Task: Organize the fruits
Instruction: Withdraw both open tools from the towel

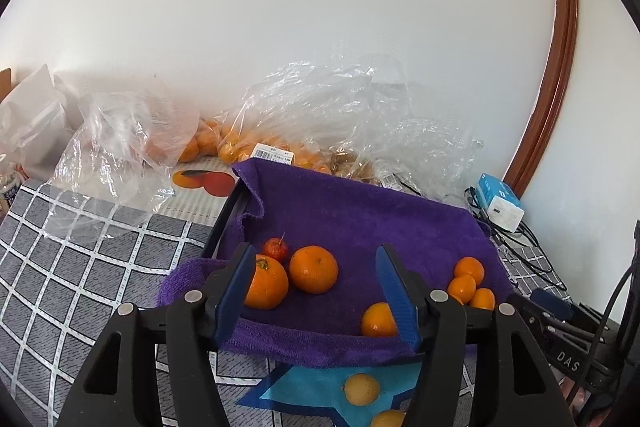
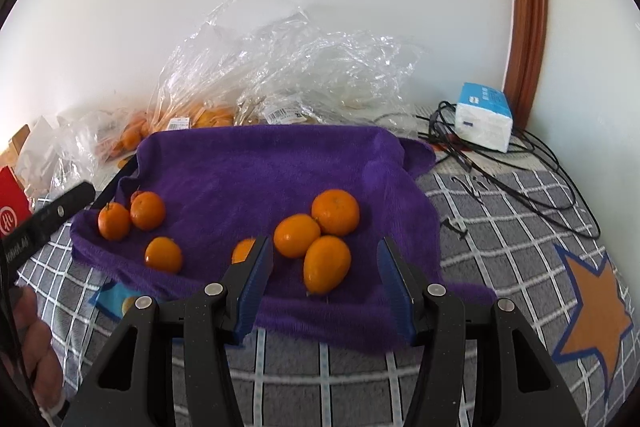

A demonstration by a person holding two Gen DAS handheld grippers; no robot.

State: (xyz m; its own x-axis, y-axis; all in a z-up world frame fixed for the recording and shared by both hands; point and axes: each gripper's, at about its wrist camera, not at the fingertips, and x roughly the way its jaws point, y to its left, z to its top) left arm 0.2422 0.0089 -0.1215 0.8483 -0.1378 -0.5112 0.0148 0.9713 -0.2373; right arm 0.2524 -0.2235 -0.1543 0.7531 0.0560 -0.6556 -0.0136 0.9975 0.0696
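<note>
- left gripper (image 1: 316,291), lower centre: jaws parted, empty, above two oranges (image 1: 313,269) on the purple towel (image 1: 360,219).
- right gripper (image 2: 326,277), lower centre: jaws half-open, empty, near three clustered oranges (image 2: 327,263).
- likely sorting by size; next, close on one fruit.

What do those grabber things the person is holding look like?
Both look the same. The left gripper and the right gripper each have two chunky black plastic arms with round silver bolts at the joints. Their fingers are flat blue pads with fine ridges. White letters are printed on the black body of each gripper where the other camera catches its side.
</note>
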